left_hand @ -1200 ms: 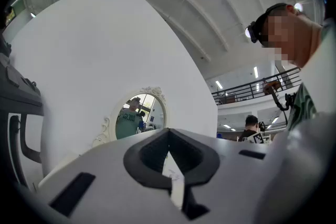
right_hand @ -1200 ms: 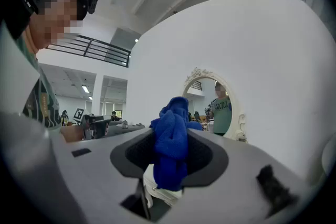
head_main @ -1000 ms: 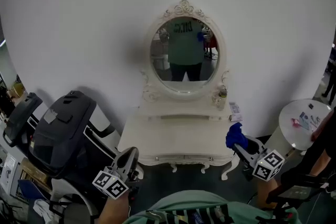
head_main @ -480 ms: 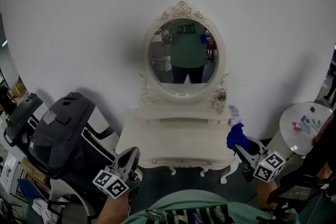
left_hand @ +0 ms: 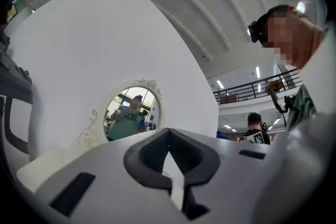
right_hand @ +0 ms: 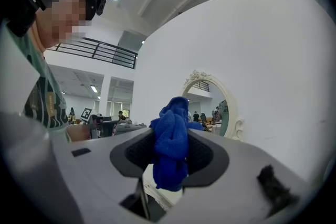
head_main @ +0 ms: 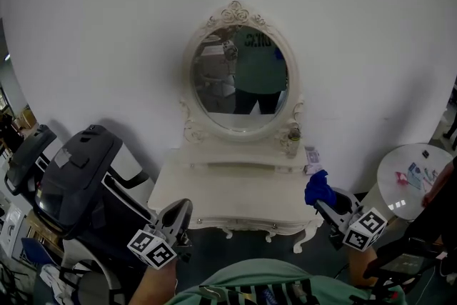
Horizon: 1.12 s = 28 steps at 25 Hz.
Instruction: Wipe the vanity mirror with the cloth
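The oval vanity mirror (head_main: 239, 78) in its ornate white frame stands on the white vanity table (head_main: 214, 193) against the white wall. My right gripper (head_main: 323, 202) hovers at the table's right front corner, shut on a bunched blue cloth (head_main: 317, 187). In the right gripper view the cloth (right_hand: 171, 147) fills the gap between the jaws, with the mirror (right_hand: 212, 107) ahead to the right. My left gripper (head_main: 180, 209) is low at the table's left front, shut and holding nothing. The left gripper view shows the mirror (left_hand: 128, 115) ahead to the left.
A black padded chair-like machine (head_main: 78, 175) stands left of the vanity. A round white table (head_main: 414, 171) is at the right. A small bottle (head_main: 293, 133) and a printed card (head_main: 312, 156) sit at the vanity's right end. A person (left_hand: 255, 124) stands in the background.
The head view has shifted, so the mirror and vanity now sit further left and a little lower. Both grippers keep nearly the same places, the right one still holding the cloth.
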{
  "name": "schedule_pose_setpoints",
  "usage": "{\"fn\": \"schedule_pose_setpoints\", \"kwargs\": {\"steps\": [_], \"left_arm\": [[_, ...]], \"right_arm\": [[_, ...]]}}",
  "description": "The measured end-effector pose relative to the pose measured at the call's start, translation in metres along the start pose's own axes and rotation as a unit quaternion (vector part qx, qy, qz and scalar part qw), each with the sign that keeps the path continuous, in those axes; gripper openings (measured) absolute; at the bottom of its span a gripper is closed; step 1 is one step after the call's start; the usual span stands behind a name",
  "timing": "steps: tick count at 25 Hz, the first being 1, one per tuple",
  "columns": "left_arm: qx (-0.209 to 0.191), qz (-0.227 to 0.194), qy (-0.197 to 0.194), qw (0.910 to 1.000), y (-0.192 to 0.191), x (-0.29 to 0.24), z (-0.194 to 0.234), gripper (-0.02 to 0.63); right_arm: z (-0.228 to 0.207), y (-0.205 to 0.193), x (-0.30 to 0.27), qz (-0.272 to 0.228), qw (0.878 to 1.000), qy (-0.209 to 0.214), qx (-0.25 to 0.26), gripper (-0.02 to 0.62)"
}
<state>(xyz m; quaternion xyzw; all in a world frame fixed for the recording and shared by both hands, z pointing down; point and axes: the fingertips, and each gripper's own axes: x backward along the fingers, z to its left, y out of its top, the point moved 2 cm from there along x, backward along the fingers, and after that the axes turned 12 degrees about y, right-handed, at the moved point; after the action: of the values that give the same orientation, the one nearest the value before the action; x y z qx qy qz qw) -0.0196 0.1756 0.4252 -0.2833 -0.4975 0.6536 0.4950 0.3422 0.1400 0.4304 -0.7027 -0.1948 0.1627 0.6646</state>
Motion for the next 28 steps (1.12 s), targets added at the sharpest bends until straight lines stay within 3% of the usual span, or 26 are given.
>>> {"fn": "schedule_pose_setpoints", "kwargs": {"steps": [5, 10, 18, 28], "left_arm": [[0.001, 0.013, 0.005, 0.9999, -0.019, -0.012, -0.014, 0.009], [0.006, 0.028, 0.007, 0.9996, -0.027, -0.024, 0.000, 0.009], [0.030, 0.035, -0.020, 0.9987, -0.010, -0.063, 0.094, 0.009], [-0.002, 0.046, -0.092, 0.9947, 0.054, -0.125, 0.207, 0.009]], "right_arm": [[-0.017, -0.004, 0.006, 0.001, 1.000, 0.013, -0.006, 0.157], [-0.027, -0.016, -0.015, 0.007, 1.000, 0.021, -0.019, 0.158], [-0.034, -0.019, -0.111, 0.013, 1.000, 0.004, -0.013, 0.158], [-0.042, -0.009, -0.238, 0.011, 0.999, -0.048, 0.003, 0.158]]}}
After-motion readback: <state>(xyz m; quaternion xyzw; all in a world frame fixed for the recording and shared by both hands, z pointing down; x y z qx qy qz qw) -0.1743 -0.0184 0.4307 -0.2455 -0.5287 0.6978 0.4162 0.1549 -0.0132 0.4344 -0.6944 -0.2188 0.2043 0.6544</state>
